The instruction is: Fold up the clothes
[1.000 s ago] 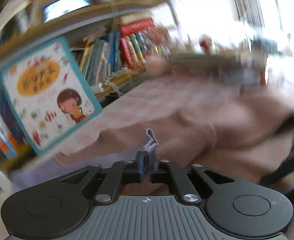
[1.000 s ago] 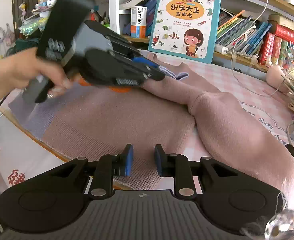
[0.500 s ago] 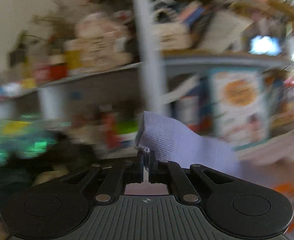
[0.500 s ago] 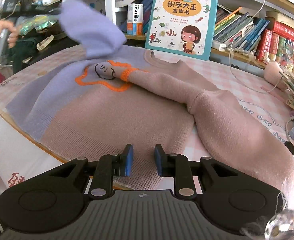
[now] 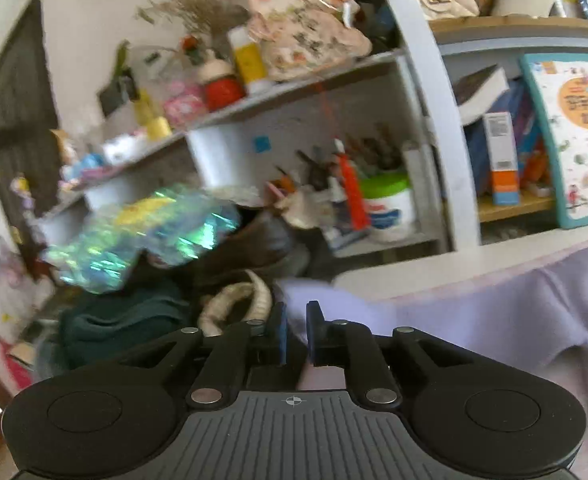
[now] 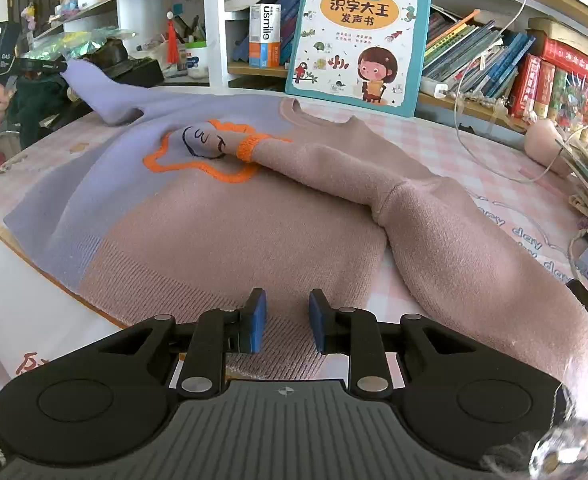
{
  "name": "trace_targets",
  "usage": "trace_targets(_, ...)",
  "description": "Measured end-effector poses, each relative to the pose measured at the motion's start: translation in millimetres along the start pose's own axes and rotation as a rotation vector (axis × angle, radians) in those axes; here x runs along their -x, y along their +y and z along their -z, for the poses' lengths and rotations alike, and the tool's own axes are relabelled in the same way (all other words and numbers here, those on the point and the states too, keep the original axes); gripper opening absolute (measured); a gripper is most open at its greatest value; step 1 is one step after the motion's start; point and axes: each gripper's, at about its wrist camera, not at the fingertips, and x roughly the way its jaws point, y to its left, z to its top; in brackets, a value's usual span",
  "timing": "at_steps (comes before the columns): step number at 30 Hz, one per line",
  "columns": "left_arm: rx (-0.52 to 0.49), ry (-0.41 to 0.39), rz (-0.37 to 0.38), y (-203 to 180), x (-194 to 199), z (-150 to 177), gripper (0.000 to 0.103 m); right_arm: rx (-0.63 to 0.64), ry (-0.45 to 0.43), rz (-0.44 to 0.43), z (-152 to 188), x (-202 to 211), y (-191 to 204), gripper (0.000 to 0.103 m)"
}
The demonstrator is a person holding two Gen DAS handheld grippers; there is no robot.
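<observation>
A pink and lilac sweater (image 6: 222, 232) with an orange flower outline lies flat on the checked table (image 6: 474, 160). Its pink sleeve (image 6: 334, 164) is folded across the chest. The lilac sleeve (image 6: 94, 88) is stretched out to the far left, its cuff end (image 5: 322, 300) lying between the slightly parted fingers of my left gripper (image 5: 296, 330), which also shows in the right wrist view (image 6: 50, 66). My right gripper (image 6: 287, 320) is open and empty, just above the sweater's hem.
A picture book (image 6: 358, 36) leans on the shelf behind the table, beside rows of books (image 6: 514, 60). A cluttered shelf with pen pots (image 5: 382, 204) and a shiny bag (image 5: 142, 236) stands left of the table. A white cable (image 6: 494, 120) loops at the right.
My left gripper carried the lilac sleeve from over the chest out to the far left, and its fingers have parted slightly. The right gripper has not moved.
</observation>
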Motion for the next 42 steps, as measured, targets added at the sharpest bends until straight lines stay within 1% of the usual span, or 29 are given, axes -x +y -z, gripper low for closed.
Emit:
trace_targets(1, -0.002, -0.011, 0.001, -1, 7, 0, 0.017, 0.0, -0.001, -0.001, 0, 0, 0, 0.023)
trace_targets(2, 0.0, -0.025, 0.029, -4, 17, 0, 0.018, -0.001, -0.001, -0.001, 0, 0, 0, 0.023)
trace_targets(4, 0.007, -0.042, 0.155, -13, 41, 2, 0.019, -0.005, -0.002, -0.004, -1, 0, -1, 0.023)
trace_targets(6, 0.02, -0.037, 0.307, -26, 67, 11, 0.031, -0.035, -0.005, -0.021, -2, 0, -7, 0.025)
trace_targets(8, 0.022, -0.016, 0.449, -41, 92, 23, 0.055, -0.093, -0.017, -0.036, -2, 3, -14, 0.025)
trace_targets(10, 0.014, 0.009, 0.538, -54, 113, 37, 0.066, -0.153, -0.036, -0.028, -2, 7, -22, 0.026)
trace_targets(13, 0.043, 0.072, 0.643, -66, 134, 60, 0.067, -0.165, -0.04, 0.068, 0, 14, -29, 0.035)
trace_targets(15, 0.078, 0.129, 0.683, -71, 139, 72, 0.067, -0.175, -0.025, 0.079, 2, 14, -33, 0.036)
trace_targets(17, 0.098, 0.176, 0.712, -75, 140, 82, 0.067, -0.203, -0.011, 0.054, 6, 13, -36, 0.037)
trace_targets(19, 0.103, 0.21, 0.721, -80, 139, 89, 0.066, -0.217, -0.008, 0.041, 8, 13, -37, 0.04)
trace_targets(20, 0.105, 0.229, 0.721, -81, 137, 92, 0.062, -0.214, -0.01, 0.044, 8, 12, -36, 0.04)
trace_targets(21, 0.116, 0.242, 0.724, -82, 133, 93, 0.057, -0.211, -0.009, 0.049, 8, 12, -35, 0.04)
trace_targets(22, 0.134, 0.26, 0.735, -83, 130, 96, 0.043, -0.206, -0.008, 0.055, 8, 12, -33, 0.04)
trace_targets(23, 0.151, 0.276, 0.746, -84, 128, 99, 0.033, -0.192, -0.006, 0.051, 7, 11, -31, 0.032)
trace_targets(24, 0.155, 0.272, 0.751, -85, 128, 101, 0.025, -0.175, -0.004, 0.044, 6, 9, -29, 0.025)
trace_targets(25, 0.162, 0.27, 0.76, -85, 128, 102, 0.008, -0.179, -0.002, 0.014, 5, 9, -28, 0.013)
trace_targets(26, 0.189, 0.28, 0.795, -84, 125, 102, 0.005, -0.188, 0.001, 0.0, 4, 8, -28, 0.01)
trace_targets(27, 0.217, 0.287, 0.83, -82, 123, 102, 0.004, -0.184, -0.006, 0.003, 1, 9, -29, 0.007)
trace_targets(28, 0.249, 0.275, 0.852, -76, 121, 99, 0.004, -0.175, -0.015, 0.01, -2, 10, -29, 0.006)
trace_targets(29, 0.281, 0.239, 0.856, -67, 124, 92, 0.004, -0.169, -0.039, 0.022, -7, 15, -29, 0.005)
trace_targets(31, 0.334, 0.155, 0.856, -47, 138, 77, 0.004, -0.163, -0.098, 0.027, -17, 36, -24, 0.003)
trace_targets(32, 0.342, 0.125, 0.848, -37, 146, 71, 0.004, -0.159, -0.103, 0.012, -19, 47, -20, 0.003)
trace_targets(34, 0.321, 0.111, 0.826, -23, 161, 69, 0.004, -0.15, -0.102, -0.025, -20, 66, -13, 0.003)
trace_targets(36, 0.31, 0.162, 0.814, -19, 165, 81, 0.004, -0.159, -0.048, -0.079, -11, 72, -4, 0.003)
trace_targets(38, 0.298, 0.225, 0.797, -20, 164, 96, 0.004, -0.198, 0.034, -0.135, 2, 66, 0, 0.003)
trace_targets(39, 0.294, 0.254, 0.788, -22, 162, 104, 0.004, -0.218, 0.056, -0.144, 7, 63, -1, 0.004)
trace_targets(40, 0.298, 0.276, 0.787, -23, 159, 110, 0.004, -0.238, 0.075, -0.149, 12, 62, -3, 0.005)
trace_targets(41, 0.3, 0.291, 0.785, -23, 157, 115, 0.004, -0.258, 0.07, -0.132, 15, 64, -7, 0.008)
trace_targets(42, 0.291, 0.299, 0.784, -25, 157, 118, 0.004, -0.272, 0.045, -0.082, 16, 72, -14, 0.009)
